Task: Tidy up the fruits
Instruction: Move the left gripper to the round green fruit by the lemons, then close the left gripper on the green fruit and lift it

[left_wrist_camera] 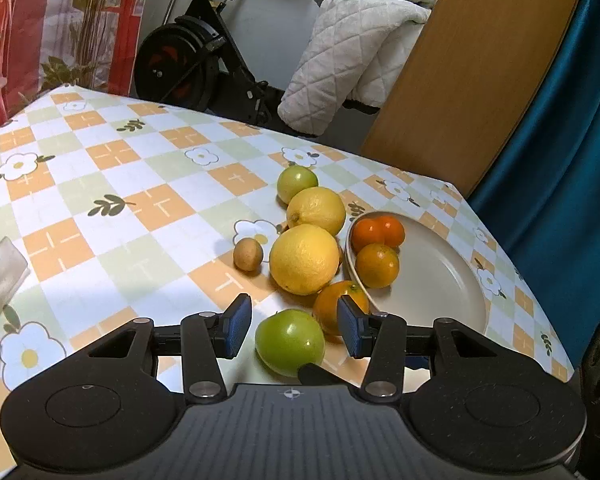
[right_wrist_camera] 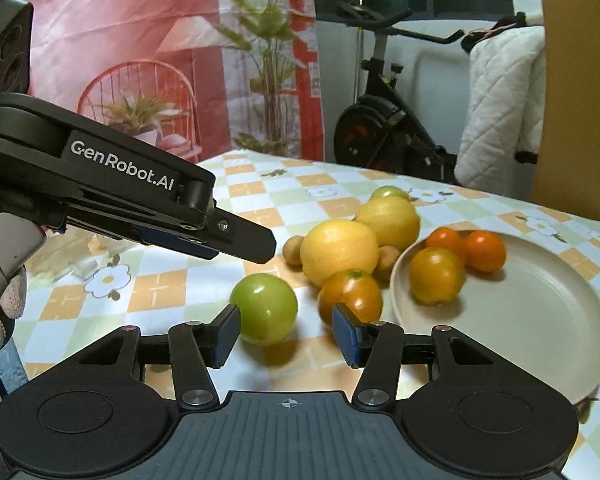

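Left wrist view has the left gripper (left_wrist_camera: pixel 293 326) spread wide around a green apple (left_wrist_camera: pixel 289 342) at lower centre, pads clear of it. Three oranges (left_wrist_camera: pixel 377 266) sit on the plate (left_wrist_camera: pixel 440 280) at right; lemons (left_wrist_camera: pixel 304 259) wait beside it. Judged step: picking the apple; next, closing squarely without nudging the orange (left_wrist_camera: pixel 332 304) behind. Right wrist view alone shows the right gripper (right_wrist_camera: pixel 285 330), also wide and empty, near the same apple, with the left gripper's finger overhead.
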A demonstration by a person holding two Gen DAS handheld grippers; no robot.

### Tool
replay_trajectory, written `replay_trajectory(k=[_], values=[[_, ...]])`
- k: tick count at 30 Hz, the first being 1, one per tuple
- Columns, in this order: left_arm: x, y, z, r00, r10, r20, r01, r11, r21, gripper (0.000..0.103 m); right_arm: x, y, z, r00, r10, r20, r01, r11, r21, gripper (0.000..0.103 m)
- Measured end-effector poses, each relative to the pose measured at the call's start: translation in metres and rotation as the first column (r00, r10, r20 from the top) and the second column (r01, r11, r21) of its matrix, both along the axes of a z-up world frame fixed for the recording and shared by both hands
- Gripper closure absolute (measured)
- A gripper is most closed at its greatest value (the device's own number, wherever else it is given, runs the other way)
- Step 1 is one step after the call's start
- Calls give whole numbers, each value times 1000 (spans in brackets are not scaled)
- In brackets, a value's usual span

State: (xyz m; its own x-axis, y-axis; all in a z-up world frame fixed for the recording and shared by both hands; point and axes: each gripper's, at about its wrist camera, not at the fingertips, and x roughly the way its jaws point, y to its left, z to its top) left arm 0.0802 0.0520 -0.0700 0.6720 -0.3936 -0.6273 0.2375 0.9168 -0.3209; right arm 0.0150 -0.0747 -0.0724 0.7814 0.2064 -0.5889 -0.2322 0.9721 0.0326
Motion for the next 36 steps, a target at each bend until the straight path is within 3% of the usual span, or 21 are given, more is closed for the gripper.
replay_trajectory(k=[14,36], values=[[5,5,-21,998,-16,-61,14,999,-41,54,22,15,-12,998,55,-6,-55,998,-29,60],[10,1,-32,994,-42,-100,35,997,-75,56,23,10,-16,997,50,-56,-49,999,13,62]])
